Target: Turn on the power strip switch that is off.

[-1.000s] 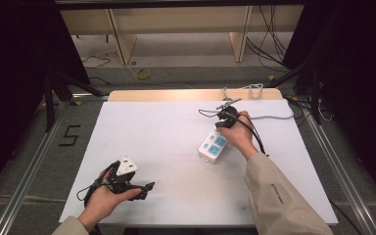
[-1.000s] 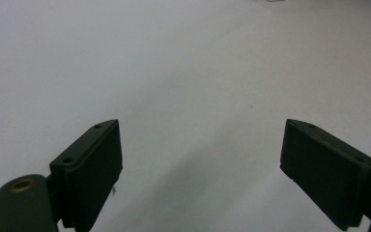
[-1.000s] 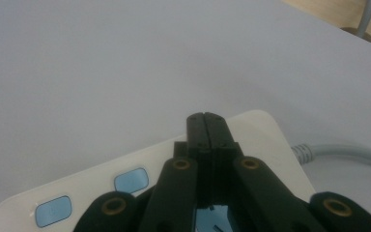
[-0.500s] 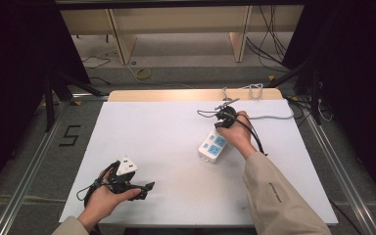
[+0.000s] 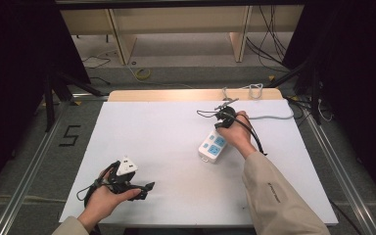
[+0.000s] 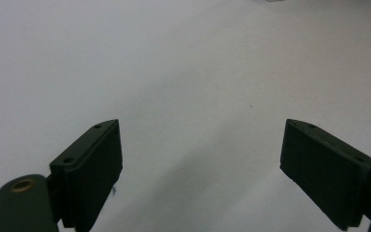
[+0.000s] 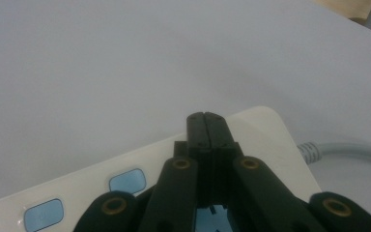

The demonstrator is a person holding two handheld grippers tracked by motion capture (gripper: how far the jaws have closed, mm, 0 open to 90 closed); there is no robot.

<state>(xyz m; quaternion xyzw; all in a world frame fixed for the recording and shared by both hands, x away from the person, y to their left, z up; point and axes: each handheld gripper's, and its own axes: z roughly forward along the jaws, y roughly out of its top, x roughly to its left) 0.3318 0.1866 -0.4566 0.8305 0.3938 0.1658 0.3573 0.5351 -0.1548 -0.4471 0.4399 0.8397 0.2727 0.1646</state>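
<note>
Forearms reach in from the near edge of the white table (image 5: pixel 176 127), each hand holding a hand-held gripper. Nearest, toward the left corner, the left hand-held gripper (image 5: pixel 144 188) sits low over the bare surface in the person's left hand (image 5: pixel 103 198), a white three-cornered plate on top and a black cable looping off to its left; in the left gripper view its two black jaws stand wide apart with nothing but plain white tabletop between them. Farther in and to the right, a white power strip (image 5: pixel 211 147) with blue sockets lies aslant on the table. The right hand (image 5: pixel 237 134) holds the right hand-held gripper (image 7: pixel 206 121) over the strip's far end; in the right gripper view its jaws are pressed together, holding nothing, their tips above the strip's top face near the end where a grey cord (image 5: pixel 274 117) leaves it. That cord runs off toward the table's right edge. Beyond the far edge lies a floor with loose cables and wooden shelving.
</note>
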